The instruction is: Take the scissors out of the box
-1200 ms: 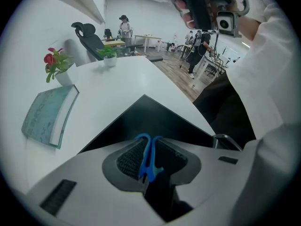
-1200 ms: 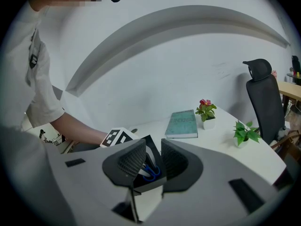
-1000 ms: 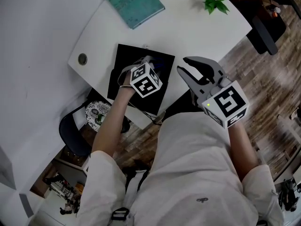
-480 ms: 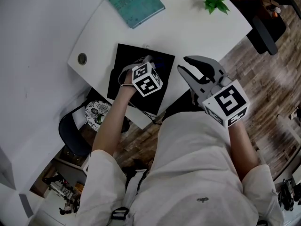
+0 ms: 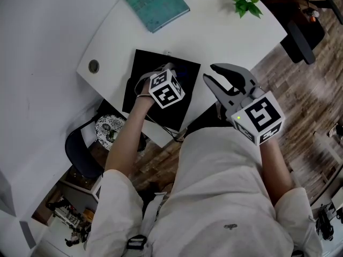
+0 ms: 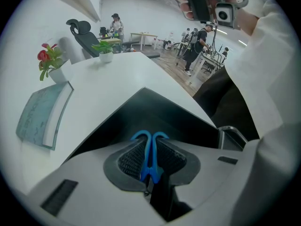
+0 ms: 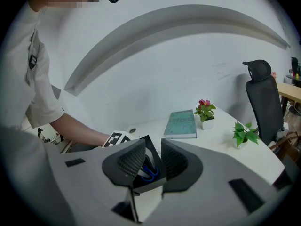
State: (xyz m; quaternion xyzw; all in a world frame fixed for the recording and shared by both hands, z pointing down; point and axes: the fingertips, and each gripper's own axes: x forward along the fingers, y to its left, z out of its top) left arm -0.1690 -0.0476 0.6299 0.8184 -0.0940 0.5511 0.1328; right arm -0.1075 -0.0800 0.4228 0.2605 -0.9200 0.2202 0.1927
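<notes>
No word, number or brand can be read anywhere. The teal book [image 5: 154, 4], at 12 o'clock in the head view, carries cover print too small to make out. One marker cube [image 5: 166, 89] close to centre and a second marker cube [image 5: 259, 116] at 3 o'clock bear only black-and-white square patterns (codes, not letters). A small dark emblem [image 5: 231, 227] on the person's white shirt, at 5 o'clock, is too blurred to read.
</notes>
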